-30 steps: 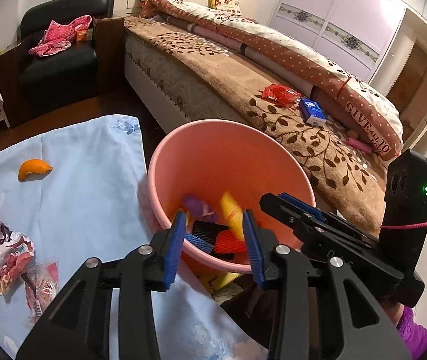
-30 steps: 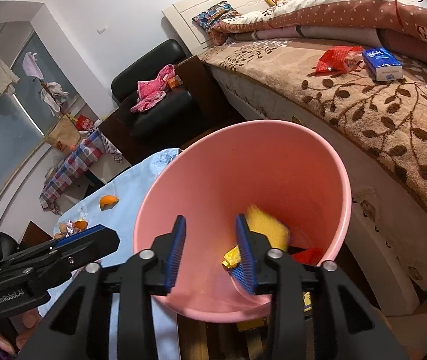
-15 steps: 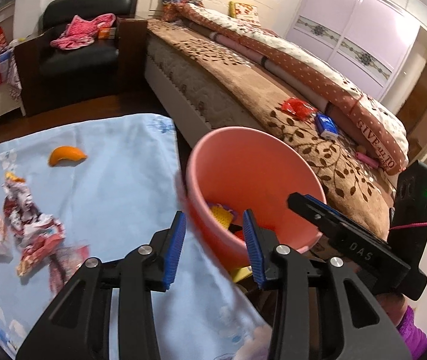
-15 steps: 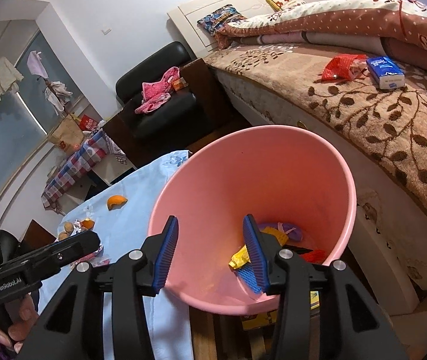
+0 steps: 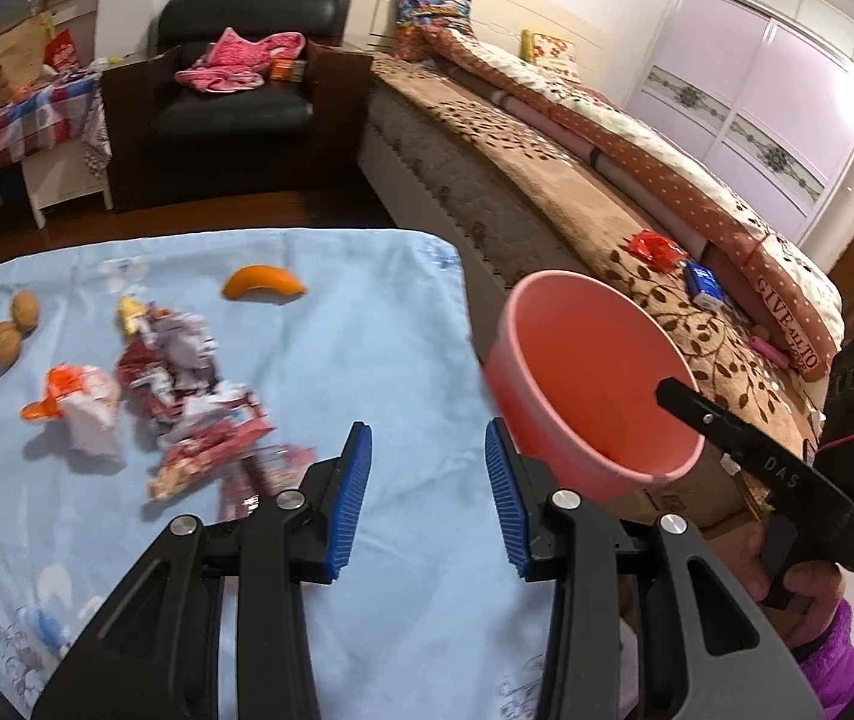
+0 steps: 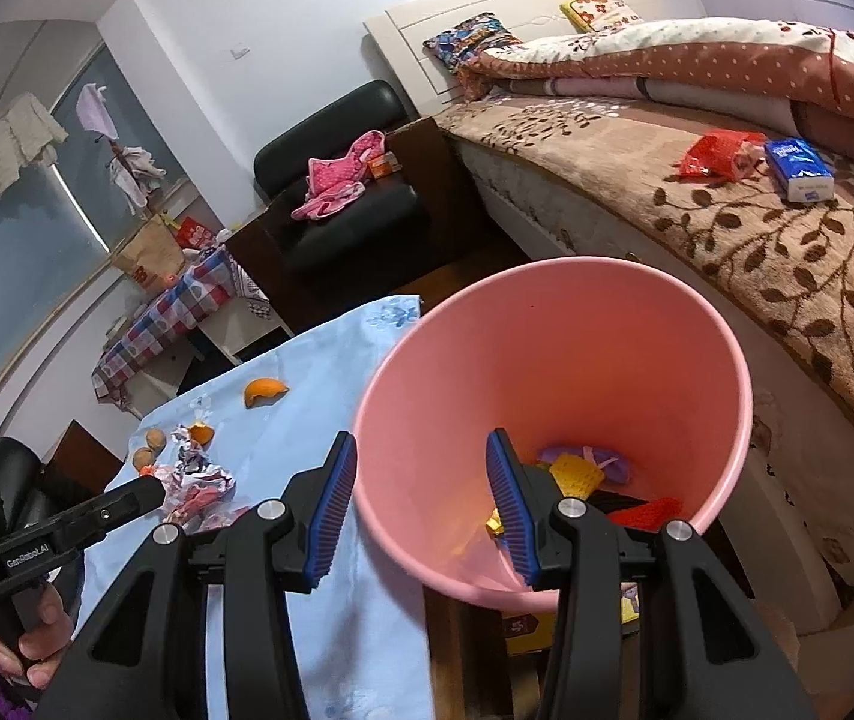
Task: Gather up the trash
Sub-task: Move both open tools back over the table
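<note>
Hovering L gripper over wrappers, R gripper straddling bin rim; jaws apart, empty.

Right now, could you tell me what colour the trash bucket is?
The bucket is pink, clearest in the right wrist view.

Lived-in home bedroom: bed with brown leaf-patterned blanket and rolled quilt, lilac wardrobe doors, black armchair holding pink clothes.
</note>
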`<state>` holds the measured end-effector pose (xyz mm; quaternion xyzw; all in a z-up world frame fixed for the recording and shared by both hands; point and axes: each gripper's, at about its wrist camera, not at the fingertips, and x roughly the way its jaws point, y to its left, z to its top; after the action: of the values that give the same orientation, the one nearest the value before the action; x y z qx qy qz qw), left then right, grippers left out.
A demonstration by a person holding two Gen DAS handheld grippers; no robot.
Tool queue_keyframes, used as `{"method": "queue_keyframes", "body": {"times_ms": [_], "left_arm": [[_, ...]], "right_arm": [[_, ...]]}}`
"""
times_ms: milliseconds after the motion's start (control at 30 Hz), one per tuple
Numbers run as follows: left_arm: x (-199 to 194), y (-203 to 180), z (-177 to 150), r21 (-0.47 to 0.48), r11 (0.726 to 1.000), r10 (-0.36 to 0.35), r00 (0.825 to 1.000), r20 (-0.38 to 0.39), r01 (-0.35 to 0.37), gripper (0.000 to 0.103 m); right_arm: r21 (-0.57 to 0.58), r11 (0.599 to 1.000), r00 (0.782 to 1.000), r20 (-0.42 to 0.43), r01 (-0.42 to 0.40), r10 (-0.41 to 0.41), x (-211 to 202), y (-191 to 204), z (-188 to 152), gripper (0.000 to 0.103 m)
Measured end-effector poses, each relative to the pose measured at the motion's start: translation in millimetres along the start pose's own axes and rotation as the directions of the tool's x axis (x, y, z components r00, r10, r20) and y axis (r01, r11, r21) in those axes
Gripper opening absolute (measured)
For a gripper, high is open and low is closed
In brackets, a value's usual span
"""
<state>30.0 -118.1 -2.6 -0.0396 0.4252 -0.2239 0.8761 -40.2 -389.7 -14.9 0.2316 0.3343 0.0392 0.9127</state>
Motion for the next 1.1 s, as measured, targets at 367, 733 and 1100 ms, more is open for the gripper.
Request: {"method": "queue_keyframes", "body": {"times_ms": [367,733,1100], "left_arm": [[-14,39,-17,-0.062,0.997,0.045,0.999,-0.008,-0.045,0.040],[-19,67,-42,-0.084,0.993,0.078,0.996,-0.047,-0.081,0.040],[-13,75,-55,-0.041,0.995,0.090,0.993,-0.073,-0.093,0.040]], "right_arm": [[-0.050,0.998,0.999,-0.031,-0.040,0.038,5,31,-10,0.044],[-0.096,0.993,0.995,-0.081,-0.063,0.055,16,48,-21,0.044],[-0.149,0.985,0.987,-0.147,-0.090,0.068,33,68,-31,0.044]]}}
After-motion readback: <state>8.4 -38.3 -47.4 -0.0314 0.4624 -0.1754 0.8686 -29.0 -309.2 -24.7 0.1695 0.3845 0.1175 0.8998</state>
